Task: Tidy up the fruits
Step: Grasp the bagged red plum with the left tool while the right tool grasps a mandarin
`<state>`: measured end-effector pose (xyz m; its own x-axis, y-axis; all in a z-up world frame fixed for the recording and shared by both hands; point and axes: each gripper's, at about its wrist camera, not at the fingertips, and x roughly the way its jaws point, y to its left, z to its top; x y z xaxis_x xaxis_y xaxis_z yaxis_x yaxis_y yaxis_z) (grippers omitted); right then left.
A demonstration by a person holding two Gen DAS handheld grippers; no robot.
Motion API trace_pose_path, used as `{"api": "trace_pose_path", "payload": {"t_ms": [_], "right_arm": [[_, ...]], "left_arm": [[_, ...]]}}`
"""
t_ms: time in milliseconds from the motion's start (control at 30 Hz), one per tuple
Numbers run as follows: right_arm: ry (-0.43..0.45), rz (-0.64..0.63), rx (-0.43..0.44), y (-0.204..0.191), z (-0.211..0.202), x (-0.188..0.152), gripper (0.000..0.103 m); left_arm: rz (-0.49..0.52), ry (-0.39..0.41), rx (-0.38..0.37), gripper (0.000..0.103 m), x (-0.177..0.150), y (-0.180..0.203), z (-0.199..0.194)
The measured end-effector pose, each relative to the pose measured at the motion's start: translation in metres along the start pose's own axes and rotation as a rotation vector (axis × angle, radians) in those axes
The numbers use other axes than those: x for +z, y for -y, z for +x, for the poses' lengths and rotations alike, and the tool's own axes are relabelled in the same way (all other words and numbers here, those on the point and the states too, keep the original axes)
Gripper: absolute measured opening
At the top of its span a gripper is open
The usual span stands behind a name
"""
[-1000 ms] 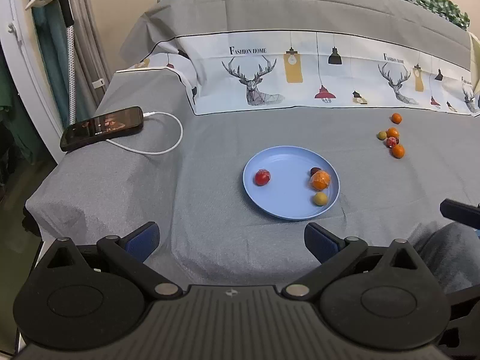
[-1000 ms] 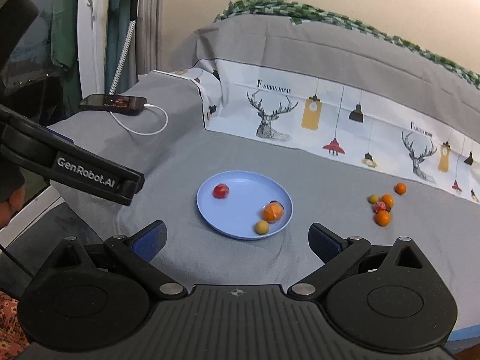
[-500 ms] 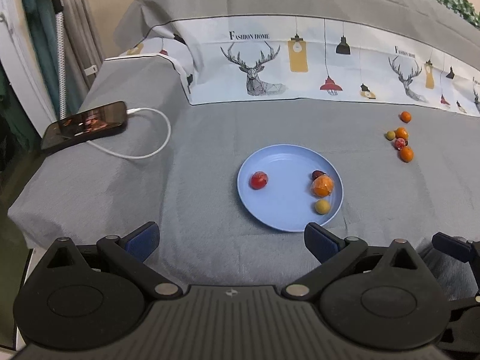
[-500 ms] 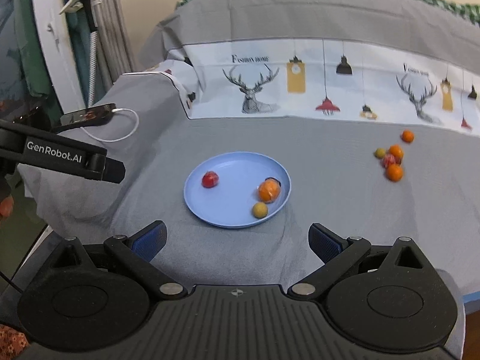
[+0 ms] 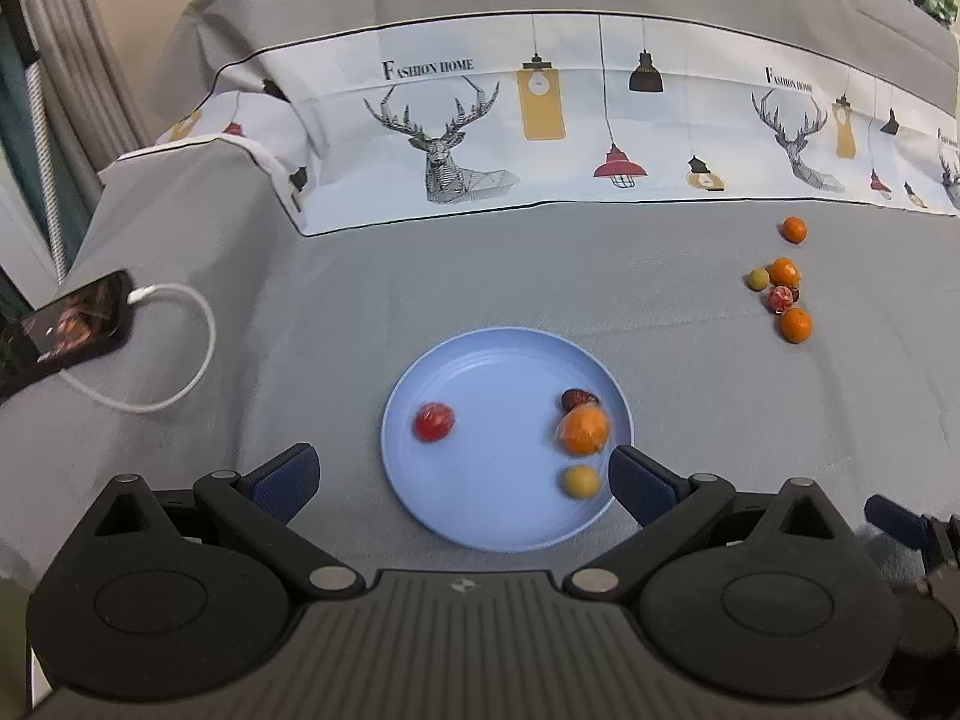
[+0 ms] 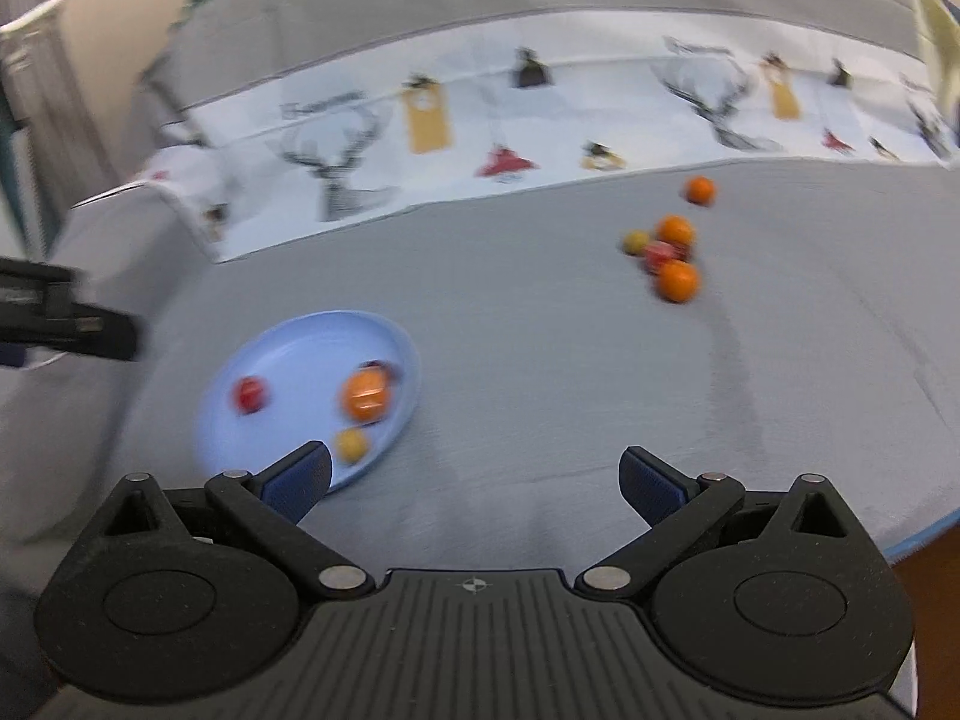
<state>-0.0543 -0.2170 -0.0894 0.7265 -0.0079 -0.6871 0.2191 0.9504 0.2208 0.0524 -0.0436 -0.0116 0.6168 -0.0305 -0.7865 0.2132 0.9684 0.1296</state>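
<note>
Grey bedsheet is seen under both tools. Left gripper and right gripper are spread wide, nothing held or touched. Blue plate carries four fruits; loose fruit cluster lies farther right.

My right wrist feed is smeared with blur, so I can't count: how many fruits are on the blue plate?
Observer: Four on the blue plate: a red fruit, an orange fruit, a yellow fruit, and a dark fruit tucked right behind the orange one.
Operator: Anything left of the plate I should avoid?
Observer: Yes, a phone lies on the bed with a white cable plugged in, well apart from the plate.
Operator: Is the left gripper holding anything?
Observer: No, the left gripper is open and empty, over the plate's near side.
</note>
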Motion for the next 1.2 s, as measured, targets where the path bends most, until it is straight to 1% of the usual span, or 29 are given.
{"api": "trace_pose_path", "payload": {"t_ms": [100, 200, 300, 400, 500, 633, 667, 700, 767, 800, 833, 867, 933, 1000, 1033, 1100, 1167, 1200], "right_arm": [[0.005, 0.015, -0.078, 0.019, 0.030, 0.006, 0.101], [0.032, 0.009, -0.168, 0.037, 0.062, 0.014, 0.101], [0.060, 0.010, -0.266, 0.059, 0.104, 0.023, 0.101], [0.057, 0.024, -0.329, 0.081, 0.141, 0.036, 0.101], [0.056, 0.059, -0.361, 0.100, 0.175, 0.051, 0.101], [0.042, 0.055, -0.399, 0.115, 0.219, 0.067, 0.102], [0.052, 0.046, -0.406, 0.117, 0.225, 0.069, 0.102], [0.071, 0.041, -0.409, 0.120, 0.229, 0.071, 0.099], [0.097, 0.037, -0.392, 0.125, 0.231, 0.077, 0.069], [0.114, 0.031, -0.377, 0.126, 0.229, 0.079, 0.036], [0.118, 0.012, -0.371, 0.127, 0.228, 0.081, 0.036], [0.115, 0.009, -0.382, 0.131, 0.226, 0.082, 0.036], [0.118, 0.049, -0.401, 0.144, 0.222, 0.084, 0.036], [0.126, 0.073, -0.488, 0.160, 0.216, 0.086, 0.037], [0.119, 0.112, -0.526, 0.175, 0.214, 0.086, 0.037], [0.128, 0.202, -0.557, 0.202, 0.208, 0.087, 0.037], [0.142, 0.248, -0.586, 0.219, 0.204, 0.086, 0.038], [0.144, 0.259, -0.582, 0.224, 0.203, 0.086, 0.037]], "left_arm": [[0.000, -0.019, 0.014, 0.103, 0.009, 0.007, 0.014], [-0.019, -0.038, 0.013, 0.103, 0.018, 0.010, 0.023], [-0.043, -0.055, 0.015, 0.103, 0.026, 0.010, 0.032], [-0.043, -0.055, 0.042, 0.103, 0.035, 0.010, 0.040], [-0.032, -0.071, 0.077, 0.103, 0.043, 0.012, 0.054], [-0.035, -0.102, 0.088, 0.103, 0.052, 0.019, 0.073], [-0.031, -0.104, 0.089, 0.103, 0.054, 0.022, 0.077], [-0.023, -0.104, 0.087, 0.103, 0.057, 0.027, 0.081], [0.012, -0.094, 0.082, 0.103, 0.064, 0.043, 0.091], [0.028, -0.087, 0.077, 0.103, 0.068, 0.052, 0.096], [0.041, -0.078, 0.067, 0.103, 0.072, 0.062, 0.101], [0.054, -0.063, 0.048, 0.103, 0.077, 0.074, 0.107], [0.082, -0.035, -0.012, 0.103, 0.088, 0.103, 0.123], [0.119, -0.015, -0.099, 0.103, 0.098, 0.135, 0.141], [0.136, -0.012, -0.134, 0.103, 0.101, 0.151, 0.150], [0.192, -0.015, -0.230, 0.103, 0.107, 0.191, 0.175], [0.241, -0.033, -0.287, 0.103, 0.107, 0.230, 0.198], [0.261, -0.045, -0.306, 0.103, 0.108, 0.248, 0.209]]}}
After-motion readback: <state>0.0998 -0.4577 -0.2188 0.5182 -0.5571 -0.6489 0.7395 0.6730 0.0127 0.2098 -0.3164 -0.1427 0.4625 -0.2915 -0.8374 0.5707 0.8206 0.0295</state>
